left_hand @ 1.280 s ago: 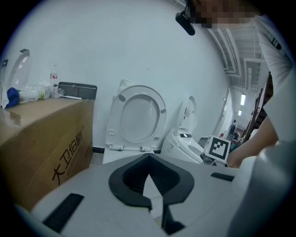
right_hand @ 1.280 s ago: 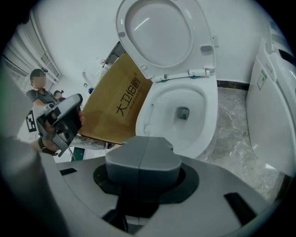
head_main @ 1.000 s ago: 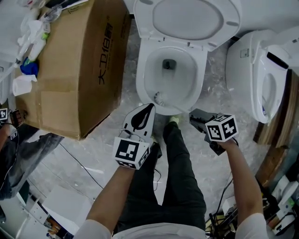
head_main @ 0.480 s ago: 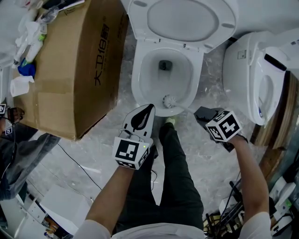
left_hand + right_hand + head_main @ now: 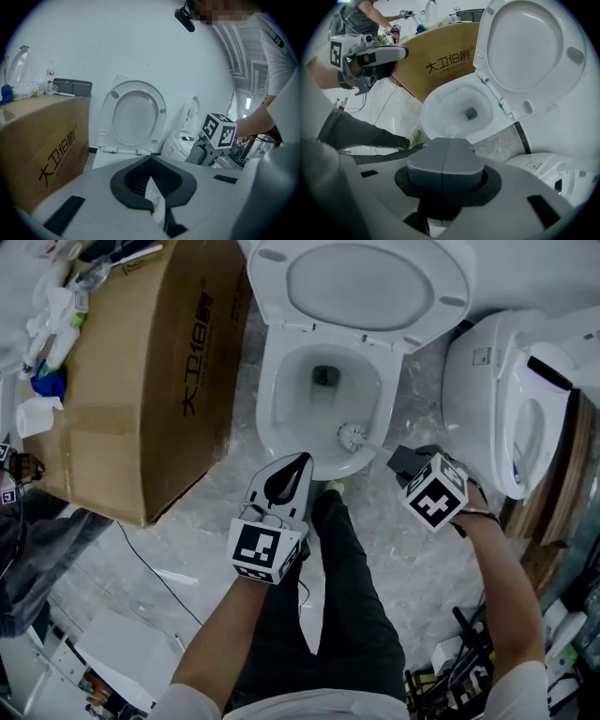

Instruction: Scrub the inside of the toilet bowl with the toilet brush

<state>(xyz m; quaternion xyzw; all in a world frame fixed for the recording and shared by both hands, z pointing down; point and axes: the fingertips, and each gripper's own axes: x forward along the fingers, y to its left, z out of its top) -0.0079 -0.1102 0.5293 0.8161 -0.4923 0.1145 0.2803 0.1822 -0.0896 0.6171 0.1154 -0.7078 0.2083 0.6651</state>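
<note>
My right tool [image 5: 401, 463] clamps the toilet brush [image 5: 352, 436]; handle runs straight ahead, bristles against toilet bowl [image 5: 281, 413] near wall; left tool [image 5: 302, 461] closed, idle.

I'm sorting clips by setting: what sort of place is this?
Likely a storeroom or bathroom-fittings showroom, not a home bathroom: an open toilet stands beside a second toilet and a big cardboard box.

- Cardboard box [image 5: 141, 381] is sitting to my left, with bottles and clutter [image 5: 56, 310] lying on top.
- Second toilet [image 5: 502, 399] is standing to my right.
- Marbled floor [image 5: 412, 549] is showing underfoot.
</note>
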